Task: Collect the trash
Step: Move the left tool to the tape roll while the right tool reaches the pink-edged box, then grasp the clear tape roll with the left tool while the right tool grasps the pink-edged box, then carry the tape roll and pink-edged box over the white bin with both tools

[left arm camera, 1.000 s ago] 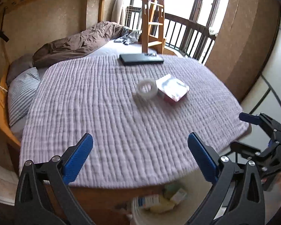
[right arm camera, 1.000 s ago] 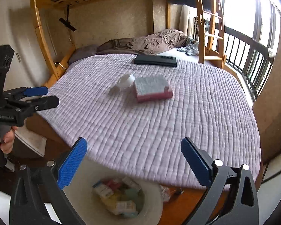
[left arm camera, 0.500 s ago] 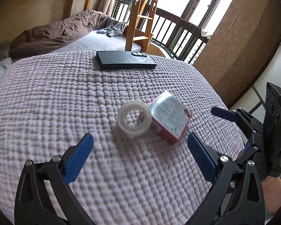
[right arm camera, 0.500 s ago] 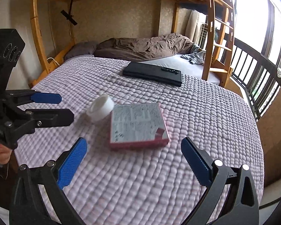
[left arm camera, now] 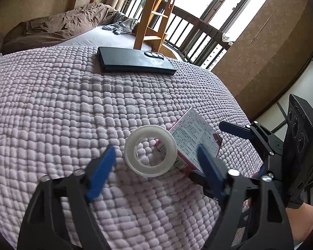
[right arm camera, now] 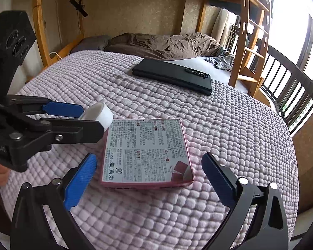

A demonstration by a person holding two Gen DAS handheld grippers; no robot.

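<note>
A white tape roll (left arm camera: 150, 150) lies on the lilac quilt (left arm camera: 62, 108), leaning on a flat pink box (left arm camera: 196, 134) with printed text. My left gripper (left arm camera: 156, 166) is open, its blue fingers on either side of the roll, just short of it. In the right wrist view the left gripper (right arm camera: 81, 117) reaches in from the left, at the tape roll (right arm camera: 98, 115). My right gripper (right arm camera: 148, 177) is open, its fingers straddling the near end of the pink box (right arm camera: 146, 152).
A black flat case (left arm camera: 133, 62) lies further back on the quilt, also in the right wrist view (right arm camera: 173, 76). A brown duvet (right arm camera: 162, 45) is bunched at the head. A wooden bunk ladder (left arm camera: 154, 14) and a dark railing (right arm camera: 290, 89) stand to the right.
Both grippers moved from the bed's edge in over the quilt. The left now brackets the tape roll, the right brackets the pink box. The white bin below is out of view.
</note>
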